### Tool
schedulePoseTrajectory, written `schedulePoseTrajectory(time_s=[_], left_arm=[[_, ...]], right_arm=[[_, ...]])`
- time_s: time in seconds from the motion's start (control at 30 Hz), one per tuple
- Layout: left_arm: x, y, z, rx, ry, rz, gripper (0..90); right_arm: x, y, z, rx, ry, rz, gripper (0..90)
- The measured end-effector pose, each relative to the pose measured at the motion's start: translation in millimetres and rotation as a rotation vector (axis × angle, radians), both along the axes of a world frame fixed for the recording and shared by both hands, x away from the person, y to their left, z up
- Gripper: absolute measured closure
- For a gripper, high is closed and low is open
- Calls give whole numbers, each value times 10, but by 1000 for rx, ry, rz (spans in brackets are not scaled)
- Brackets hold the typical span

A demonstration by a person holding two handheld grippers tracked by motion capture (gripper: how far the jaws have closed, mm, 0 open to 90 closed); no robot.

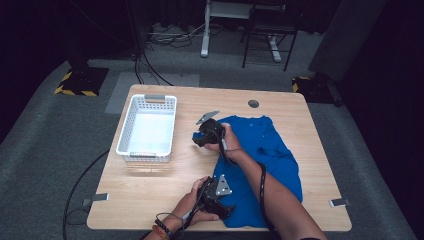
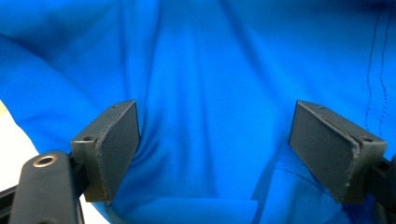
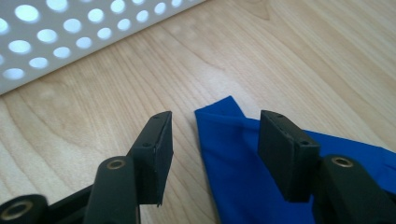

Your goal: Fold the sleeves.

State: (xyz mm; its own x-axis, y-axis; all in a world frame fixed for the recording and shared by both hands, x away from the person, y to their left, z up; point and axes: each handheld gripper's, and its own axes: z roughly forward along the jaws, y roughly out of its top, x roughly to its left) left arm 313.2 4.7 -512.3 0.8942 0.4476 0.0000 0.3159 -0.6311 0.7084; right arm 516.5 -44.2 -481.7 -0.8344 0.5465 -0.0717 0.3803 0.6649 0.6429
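The left tool (image 2: 215, 156) has its jaws spread wide over a blue cloth (image 2: 210, 70) — creased fabric lies between them, touching the inner face of the left jaw. A pale strip of surface (image 2: 11, 140) shows at lower left.

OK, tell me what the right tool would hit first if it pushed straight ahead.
The right tool, jaws open, straddles the corner of the blue shirt. Straight on, it would probably cross bare table and then meet the white basket's perforated wall, though depth is hard to judge.
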Motion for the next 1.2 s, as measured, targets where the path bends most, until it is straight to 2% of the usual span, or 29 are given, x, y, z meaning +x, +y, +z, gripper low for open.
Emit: schedulePoseTrajectory(time_s=[0.2, 0.43, 0.53, 0.63, 0.7, 0.83, 0.87, 1.07, 1.2], left_arm=[[-1, 0, 0, 0, 0, 0, 163], [-1, 0, 0, 0, 0, 1, 163], [-1, 0, 0, 0, 0, 1, 163], [0, 0, 0, 0, 0, 0, 163], [-1, 0, 0, 0, 0, 0, 164], [0, 0, 0, 0, 0, 0, 163], [0, 0, 0, 0, 0, 0, 163], [0, 0, 0, 0, 0, 0, 163], [9, 2, 2, 4, -2, -8, 163]], right_arm=[[4, 110, -37, -47, -9, 4, 471], [50, 151, -74, -58, 9, -7, 500], [79, 143, -72, -57, 10, -12, 585], [107, 115, -73, -50, 9, -35, 749], [110, 102, -73, -52, 2, -52, 822], [110, 74, -59, -52, 7, -56, 860], [107, 56, -44, -54, 2, -55, 861], [72, -181, 223, 25, -18, -45, 864], [28, -415, 378, 40, -39, -38, 866]])
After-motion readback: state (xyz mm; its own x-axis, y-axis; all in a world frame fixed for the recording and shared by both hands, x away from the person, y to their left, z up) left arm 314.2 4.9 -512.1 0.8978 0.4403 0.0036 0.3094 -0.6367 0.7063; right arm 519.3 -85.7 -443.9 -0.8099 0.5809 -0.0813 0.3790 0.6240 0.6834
